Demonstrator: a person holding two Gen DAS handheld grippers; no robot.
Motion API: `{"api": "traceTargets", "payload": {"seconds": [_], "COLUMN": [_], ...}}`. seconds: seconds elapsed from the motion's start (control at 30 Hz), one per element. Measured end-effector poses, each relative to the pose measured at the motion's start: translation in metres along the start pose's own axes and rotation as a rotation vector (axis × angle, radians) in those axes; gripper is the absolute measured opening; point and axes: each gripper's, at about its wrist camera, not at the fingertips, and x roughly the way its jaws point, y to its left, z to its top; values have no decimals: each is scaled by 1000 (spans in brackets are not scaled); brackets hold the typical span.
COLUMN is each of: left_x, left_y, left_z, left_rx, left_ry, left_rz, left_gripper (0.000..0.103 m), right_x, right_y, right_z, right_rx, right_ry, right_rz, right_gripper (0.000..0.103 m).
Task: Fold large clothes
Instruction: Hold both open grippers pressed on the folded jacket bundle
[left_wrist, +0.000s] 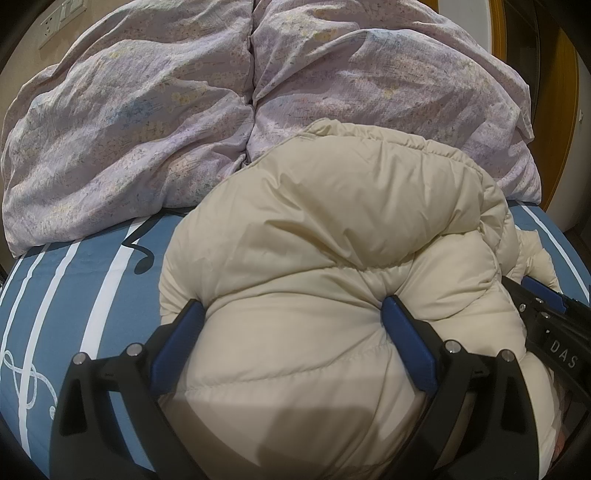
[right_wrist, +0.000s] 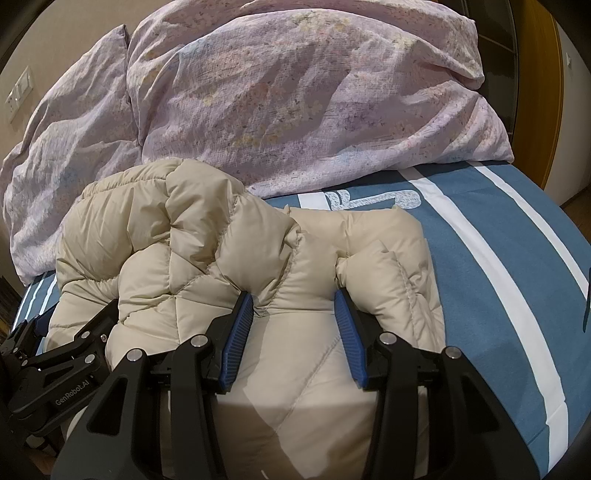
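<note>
A cream puffy down jacket (left_wrist: 314, 258) lies bunched in a thick bundle on the blue striped bed sheet (left_wrist: 92, 280). My left gripper (left_wrist: 293, 306) has its blue pads pressed into a thick bulge of the jacket, jaws wide around it. In the right wrist view the same jacket (right_wrist: 192, 251) fills the middle. My right gripper (right_wrist: 293, 299) grips a fold of the jacket between its blue pads. The left gripper's black body (right_wrist: 55, 362) shows at the lower left there; the right gripper's body (left_wrist: 554, 325) shows at the right edge of the left view.
A rumpled lilac floral duvet (left_wrist: 184, 110) is heaped at the back of the bed, also in the right wrist view (right_wrist: 295, 103), touching the jacket's far edge. Bare blue sheet (right_wrist: 498, 277) lies right of the jacket. Wall sockets (left_wrist: 55, 22) and a wooden door frame (right_wrist: 550, 110) stand behind.
</note>
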Motion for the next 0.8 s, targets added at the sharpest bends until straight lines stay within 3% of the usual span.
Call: {"api": "traceTargets", "payload": {"seconds": [0.67, 0.8], "left_x": [0, -5], "left_y": [1, 7], "left_z": [0, -1], "left_rx": [-7, -25], "left_ry": [0, 15], "left_rz": [-6, -16], "left_gripper": [96, 97], "right_x": [1, 3], "right_y": [-1, 1], "right_z": [-1, 3], "right_rx": [1, -12], "right_ry": [5, 40], "right_rz": [0, 7], "right_gripper": [47, 47]}}
